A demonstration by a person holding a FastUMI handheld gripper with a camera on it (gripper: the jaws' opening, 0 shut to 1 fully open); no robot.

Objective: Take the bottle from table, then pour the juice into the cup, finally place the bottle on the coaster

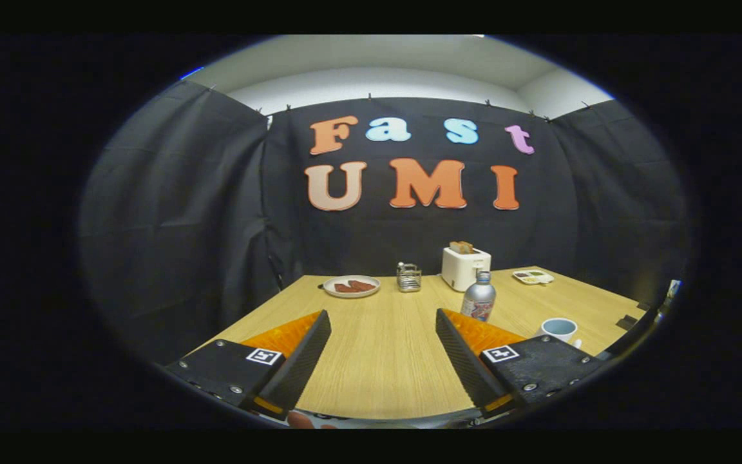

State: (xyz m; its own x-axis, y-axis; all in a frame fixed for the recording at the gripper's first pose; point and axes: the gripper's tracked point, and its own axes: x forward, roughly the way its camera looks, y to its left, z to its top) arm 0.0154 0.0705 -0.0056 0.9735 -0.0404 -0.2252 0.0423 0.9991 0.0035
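Ahead, bottle (pixel 478 296) upright beyond the right finger, gripper (pixel 384 322) jaws apart, empty.

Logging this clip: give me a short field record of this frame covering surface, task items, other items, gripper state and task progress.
surface: wooden table
bottle: upright, just beyond the right finger
cup: on the table, right of the bottle
coaster: cannot tell
toaster: behind the bottle, bread in its slot
plate: far left, food on it
wire rack: between plate and toaster
small tray: far right
gripper: jaws wide open, holding nothing, above the table
progress: bottle not yet taken
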